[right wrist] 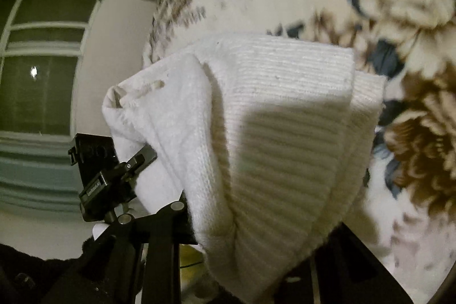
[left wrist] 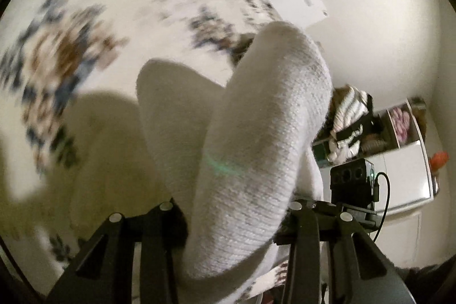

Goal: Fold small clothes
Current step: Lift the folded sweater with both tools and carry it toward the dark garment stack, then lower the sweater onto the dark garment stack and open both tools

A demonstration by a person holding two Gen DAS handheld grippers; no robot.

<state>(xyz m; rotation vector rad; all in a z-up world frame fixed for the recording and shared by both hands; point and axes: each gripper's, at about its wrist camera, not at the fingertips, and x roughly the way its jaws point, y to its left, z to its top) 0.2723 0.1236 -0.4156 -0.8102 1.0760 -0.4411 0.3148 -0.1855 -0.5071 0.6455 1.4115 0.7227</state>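
Left gripper [left wrist: 230, 235]: fingers clamped on the white sock [left wrist: 250, 133], which fills the frame's centre above the floral bed cover [left wrist: 85, 19] at upper left. Right gripper [right wrist: 256, 221]: fingers likewise clamped on the sock's ribbed cuff [right wrist: 285, 118], centre frame. Risk: both grips sit near the fabric's edges; uneven pulling could slip one end free and spoil the fold.

One white sock [left wrist: 256, 138] — two hand-held grippers, one floral bedspread [left wrist: 85, 19]
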